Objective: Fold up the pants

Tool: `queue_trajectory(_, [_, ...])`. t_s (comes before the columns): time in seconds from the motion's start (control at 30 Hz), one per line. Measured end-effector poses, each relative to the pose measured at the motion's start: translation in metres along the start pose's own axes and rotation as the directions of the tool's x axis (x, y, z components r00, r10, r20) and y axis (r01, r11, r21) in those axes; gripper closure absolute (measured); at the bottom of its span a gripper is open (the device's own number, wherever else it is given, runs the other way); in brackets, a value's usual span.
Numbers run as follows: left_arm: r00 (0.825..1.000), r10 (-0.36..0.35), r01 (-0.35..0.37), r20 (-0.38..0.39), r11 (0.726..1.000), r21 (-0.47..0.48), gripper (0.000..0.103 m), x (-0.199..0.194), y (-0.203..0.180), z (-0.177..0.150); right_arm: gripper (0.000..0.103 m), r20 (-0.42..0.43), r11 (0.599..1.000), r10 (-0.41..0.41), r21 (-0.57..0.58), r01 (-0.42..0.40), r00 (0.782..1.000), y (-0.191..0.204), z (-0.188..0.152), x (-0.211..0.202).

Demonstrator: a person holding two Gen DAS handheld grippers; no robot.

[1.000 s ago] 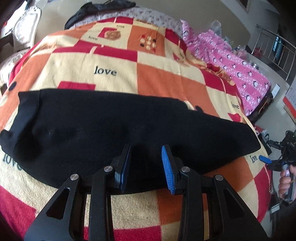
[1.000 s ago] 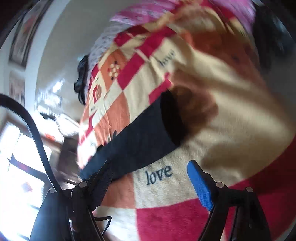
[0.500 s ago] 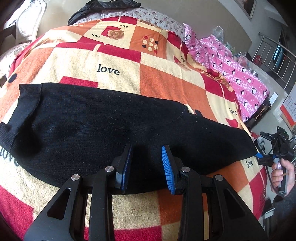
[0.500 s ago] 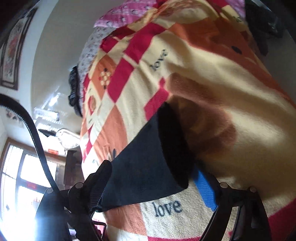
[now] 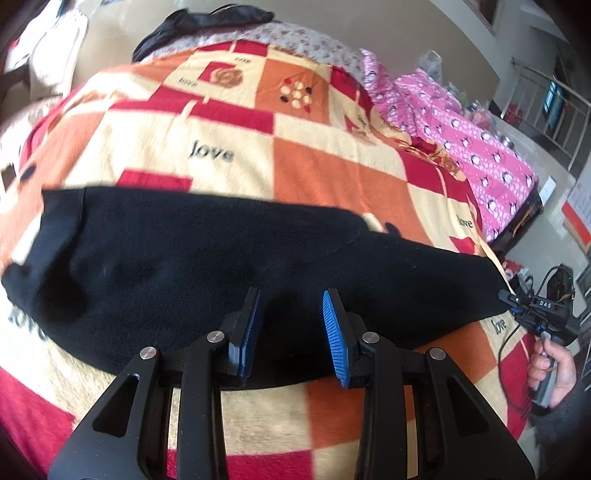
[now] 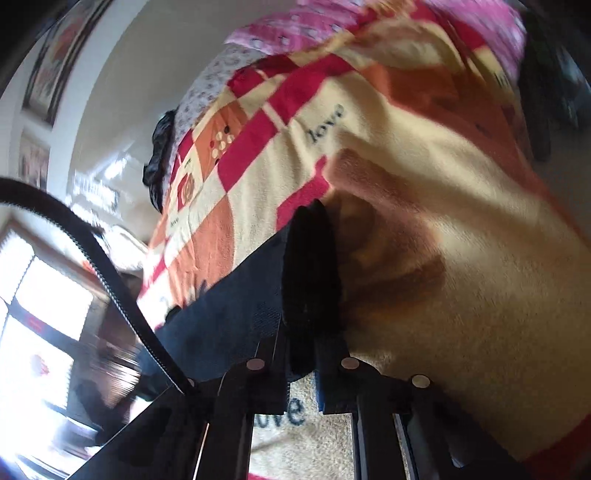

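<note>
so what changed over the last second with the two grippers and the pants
The right gripper moved in from beside the cuff end of the black pants and closed on it. The left gripper stayed open above the near edge, and the pants stayed flat on the patchwork blanket.

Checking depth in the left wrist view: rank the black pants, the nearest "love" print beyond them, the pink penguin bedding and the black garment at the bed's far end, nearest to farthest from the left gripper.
1. black pants, under the left gripper.
2. "love" print, just beyond.
3. pink penguin bedding, far right.
4. black garment, at the far end.
</note>
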State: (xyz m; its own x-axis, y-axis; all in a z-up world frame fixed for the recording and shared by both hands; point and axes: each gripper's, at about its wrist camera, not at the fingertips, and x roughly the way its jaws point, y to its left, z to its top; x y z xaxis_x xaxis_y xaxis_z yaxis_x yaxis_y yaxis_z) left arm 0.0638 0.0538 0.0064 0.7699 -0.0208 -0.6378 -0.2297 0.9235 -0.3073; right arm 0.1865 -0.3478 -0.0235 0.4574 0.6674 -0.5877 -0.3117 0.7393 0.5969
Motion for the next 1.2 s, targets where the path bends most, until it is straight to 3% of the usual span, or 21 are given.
queue_trajectory(0.1, [0.995,-0.094,0.094,-0.033,0.996,-0.007,0.071,0.002,-0.034,0.022,0.095,0.096,0.986,-0.067,-0.149,0.081,0.993,0.025,-0.008,-0.007])
queue_trajectory(0.2, [0.980,-0.174,0.176,-0.096,0.984,0.012,0.070,0.018,-0.083,0.046,0.095,0.193,0.929,-0.130,-0.319,0.187,0.973,0.054,-0.021,-0.011])
queue_trajectory(0.23, [0.974,-0.186,0.190,-0.127,0.981,0.021,0.064,0.027,-0.102,0.054,0.095,0.212,0.905,-0.142,-0.367,0.213,0.967,0.064,-0.026,-0.009])
queue_trajectory(0.3, [0.950,-0.231,0.249,-0.209,0.967,0.060,0.059,0.048,-0.147,0.065,0.095,0.227,0.874,-0.169,-0.415,0.252,0.959,0.072,-0.032,-0.006])
queue_trajectory(0.4, [0.909,-0.245,0.294,-0.337,0.950,0.102,0.059,0.085,-0.212,0.079,0.095,0.241,0.852,-0.174,-0.449,0.269,0.955,0.073,-0.038,-0.005])
queue_trajectory(0.47, [0.854,-0.245,0.347,-0.459,0.926,0.150,0.059,0.115,-0.259,0.083,0.095,0.250,0.840,-0.170,-0.469,0.273,0.953,0.076,-0.041,-0.005])
queue_trajectory(0.57, [0.806,-0.145,0.349,-0.574,0.900,0.261,0.059,0.150,-0.311,0.075,0.095,0.268,0.831,-0.168,-0.479,0.282,0.949,0.081,-0.042,-0.004])
queue_trajectory(0.63, [0.819,-0.045,0.303,-0.572,0.881,0.364,0.059,0.163,-0.331,0.067,0.095,0.282,0.822,-0.168,-0.488,0.292,0.945,0.084,-0.044,-0.005])
queue_trajectory(0.7, [0.832,-0.001,0.279,-0.555,0.864,0.418,0.059,0.166,-0.339,0.061,0.095,0.288,0.811,-0.165,-0.505,0.296,0.943,0.086,-0.046,-0.005])
queue_trajectory(0.8, [0.861,0.052,0.207,-0.506,0.873,0.443,0.059,0.171,-0.339,0.060,0.095,0.296,0.797,-0.160,-0.524,0.300,0.942,0.090,-0.049,-0.005])
queue_trajectory(0.9, [0.869,0.051,0.185,-0.493,0.889,0.419,0.059,0.175,-0.329,0.061,0.095,0.299,0.799,-0.143,-0.528,0.288,0.944,0.089,-0.050,-0.007])
queue_trajectory(1.03, [0.879,0.008,0.189,-0.478,0.912,0.363,0.089,0.176,-0.323,0.068,0.095,0.302,0.794,-0.138,-0.536,0.288,0.943,0.091,-0.052,-0.008])
queue_trajectory(1.2, [0.880,-0.054,0.221,-0.472,0.926,0.307,0.092,0.166,-0.307,0.072,0.095,0.324,0.770,-0.148,-0.555,0.314,0.934,0.097,-0.055,-0.009])
